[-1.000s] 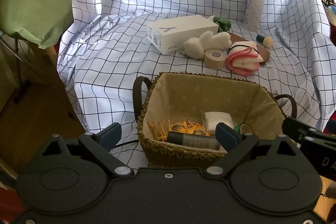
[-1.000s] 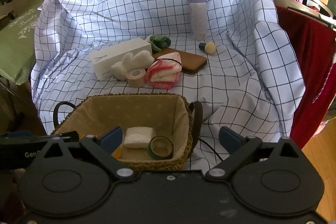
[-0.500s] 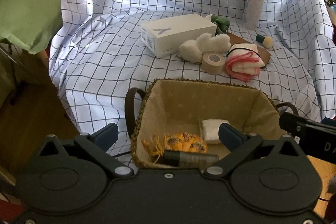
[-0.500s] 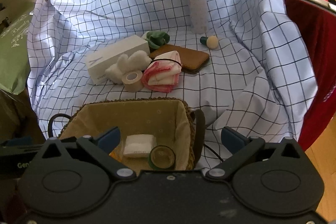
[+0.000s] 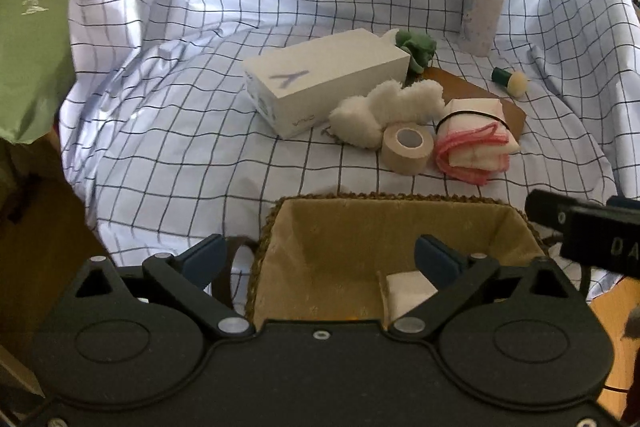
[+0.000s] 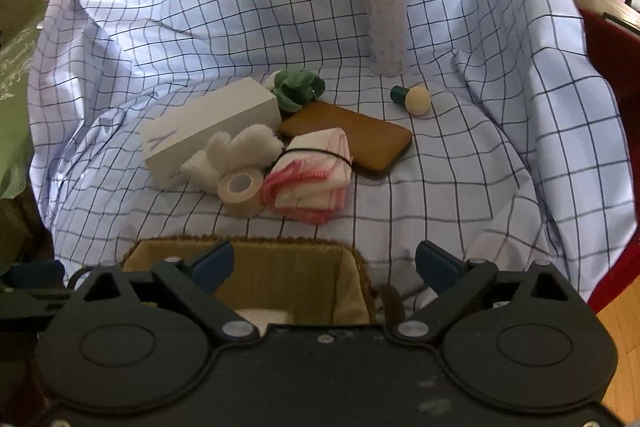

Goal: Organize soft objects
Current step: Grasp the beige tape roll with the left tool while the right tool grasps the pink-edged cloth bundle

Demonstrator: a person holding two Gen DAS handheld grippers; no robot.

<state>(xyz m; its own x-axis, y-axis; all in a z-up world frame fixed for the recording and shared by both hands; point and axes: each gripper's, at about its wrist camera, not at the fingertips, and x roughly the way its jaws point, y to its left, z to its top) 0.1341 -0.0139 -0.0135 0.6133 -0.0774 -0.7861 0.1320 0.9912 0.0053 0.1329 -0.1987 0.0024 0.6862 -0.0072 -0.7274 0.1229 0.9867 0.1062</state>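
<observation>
Lot: soft goods and sundries on a checked cloth (image 5: 192,155), blue-white, draped over the surface and up behind it.

1. Woven basket (image 5: 280,215), fabric-lined, at the near edge. Contents seen from the left wrist view: one folded white pad (image 5: 408,293) in the near right corner; the rest is hidden behind the tool body.
2. White carton (image 5: 324,79), long, lying flat, left of centre on the cloth.
3. Fluffy white sock (image 5: 384,107), touching the carton's right near side.
4. Roll of beige tape (image 5: 406,145), on its side, just near of the sock and touching it.
5. Folded pink-edged cloths (image 5: 476,147), bundled by a black elastic band, just right of the tape, their far edge resting on item 6.
6. Brown flat case (image 6: 352,131), lying behind the cloths.
7. Green soft item (image 6: 296,89), crumpled, at the carton's far right end.
8. Small green-handled applicator with cream sponge head (image 6: 414,99), lying right of the case, apart from it.
9. Lilac bottle (image 6: 386,19), upright, far right.
10. Green cushion (image 5: 28,39), off the cloth at far left.

Left hand-held gripper (image 5: 320,259): released, jaws wide, nothing between them, poised over the basket.
Right hand-held gripper (image 6: 324,263): released, jaws wide though they have just been closing a little, empty, over the basket's right part.
</observation>
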